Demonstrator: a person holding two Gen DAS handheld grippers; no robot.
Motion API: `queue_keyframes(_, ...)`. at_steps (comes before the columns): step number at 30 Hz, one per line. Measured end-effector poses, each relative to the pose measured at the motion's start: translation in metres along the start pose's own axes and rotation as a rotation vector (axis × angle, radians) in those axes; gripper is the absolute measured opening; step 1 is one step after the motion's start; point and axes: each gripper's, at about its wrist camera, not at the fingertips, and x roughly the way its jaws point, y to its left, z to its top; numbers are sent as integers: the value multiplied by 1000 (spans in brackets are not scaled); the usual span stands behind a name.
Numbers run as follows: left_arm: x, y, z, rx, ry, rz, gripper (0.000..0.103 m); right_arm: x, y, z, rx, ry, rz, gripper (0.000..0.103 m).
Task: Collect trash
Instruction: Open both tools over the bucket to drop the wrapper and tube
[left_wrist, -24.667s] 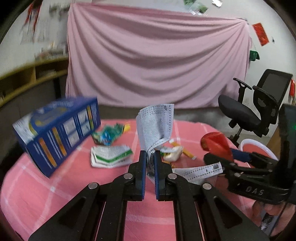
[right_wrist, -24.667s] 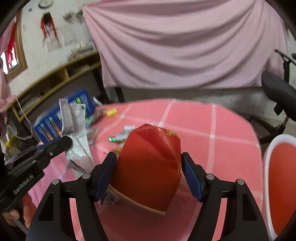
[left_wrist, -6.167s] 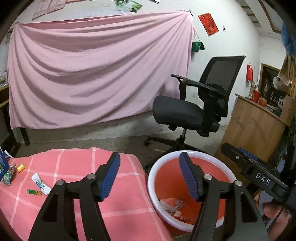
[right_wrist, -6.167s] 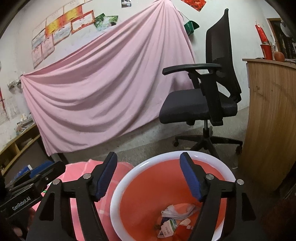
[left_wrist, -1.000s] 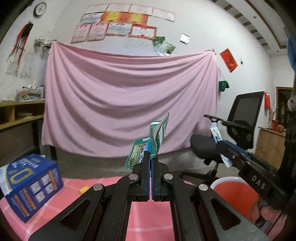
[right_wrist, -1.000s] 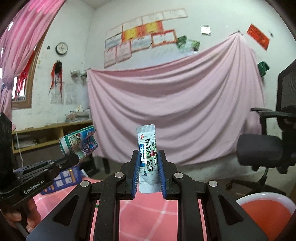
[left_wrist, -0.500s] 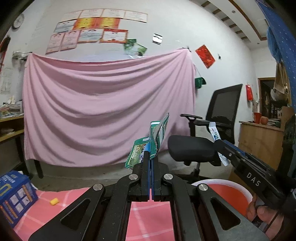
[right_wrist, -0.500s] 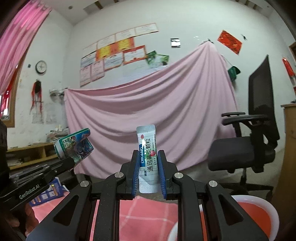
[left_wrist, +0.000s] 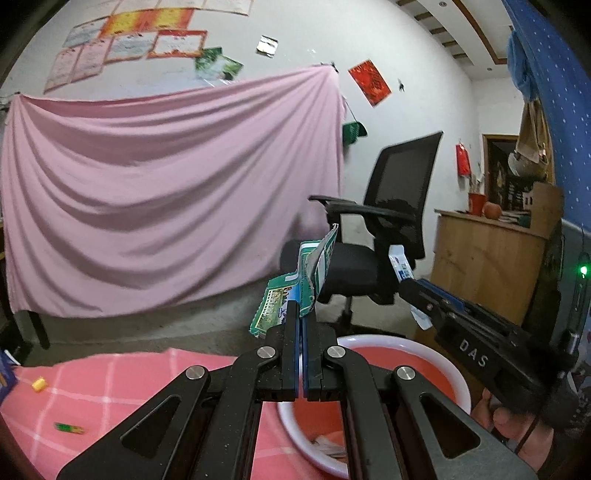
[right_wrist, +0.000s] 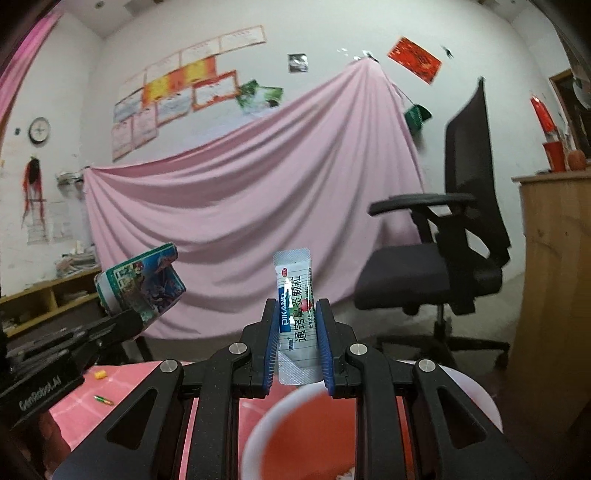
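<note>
My left gripper (left_wrist: 300, 321) is shut on a flattened green and white wrapper (left_wrist: 295, 286), held upright above the near rim of the red basin (left_wrist: 436, 363). The wrapper also shows in the right wrist view (right_wrist: 142, 282). My right gripper (right_wrist: 297, 332) is shut on a white sachet with a blue band (right_wrist: 295, 295), held upright above the basin (right_wrist: 306, 439). In the left wrist view the right gripper (left_wrist: 413, 286) is at the right with the sachet (left_wrist: 400, 264) in it. Some trash (left_wrist: 328, 445) lies in the basin.
The table has a pink checked cloth (left_wrist: 110, 384) with a small yellow piece (left_wrist: 38, 384) and a green piece (left_wrist: 68, 427) on it. A black office chair (left_wrist: 380, 229) stands behind the basin. A wooden counter (left_wrist: 487, 258) is at the right. A pink sheet (left_wrist: 166, 192) hangs on the wall.
Both grippers have swung to the right with their trash, from over the table to over the basin. The basin now fills more of both views.
</note>
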Motion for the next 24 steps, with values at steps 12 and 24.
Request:
queue_keyframes(12,34,-21,-9,-25,111,-51,0,1,-28,0,55,50,-53,20)
queue_keyframes(24,37,-15,-14,-46,171,-66,0,8,-37,-2,85,107,-83,24)
